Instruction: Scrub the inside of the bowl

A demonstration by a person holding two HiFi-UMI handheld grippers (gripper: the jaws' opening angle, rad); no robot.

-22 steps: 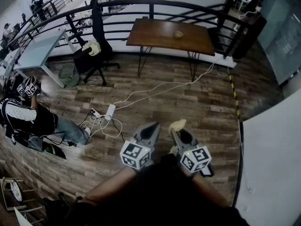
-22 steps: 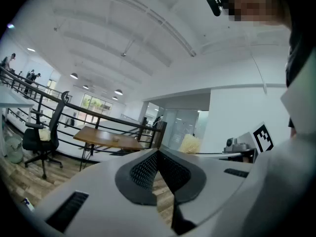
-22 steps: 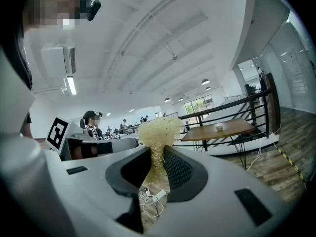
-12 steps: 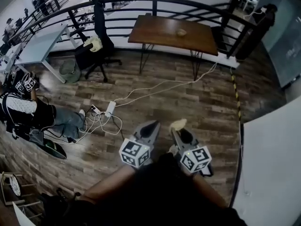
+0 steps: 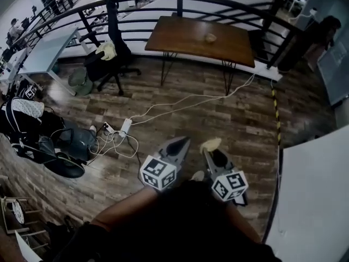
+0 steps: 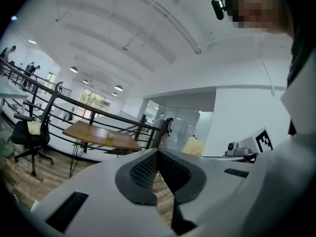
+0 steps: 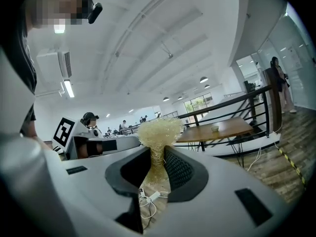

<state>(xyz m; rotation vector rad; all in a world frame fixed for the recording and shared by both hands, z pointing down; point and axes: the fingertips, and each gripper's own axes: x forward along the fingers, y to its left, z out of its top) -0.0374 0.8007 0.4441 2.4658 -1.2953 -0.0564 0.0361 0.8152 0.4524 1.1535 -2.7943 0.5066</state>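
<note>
Gripper views: my right gripper (image 7: 157,156) clamps the yellow scrubber (image 7: 159,130); my left gripper (image 6: 158,154) is clenched, empty. Head view: open floor (image 5: 218,113) to the table (image 5: 180,40) with the bowl (image 5: 210,37), railing (image 5: 136,4) behind, white surface (image 5: 322,190) edge on my right.

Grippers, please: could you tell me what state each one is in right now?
Left gripper: closed, empty.
Right gripper: closed on the yellow scrubber.

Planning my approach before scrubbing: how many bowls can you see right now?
1: a small bowl sits on the brown wooden table, toward its right end. Others may be hidden.
</note>
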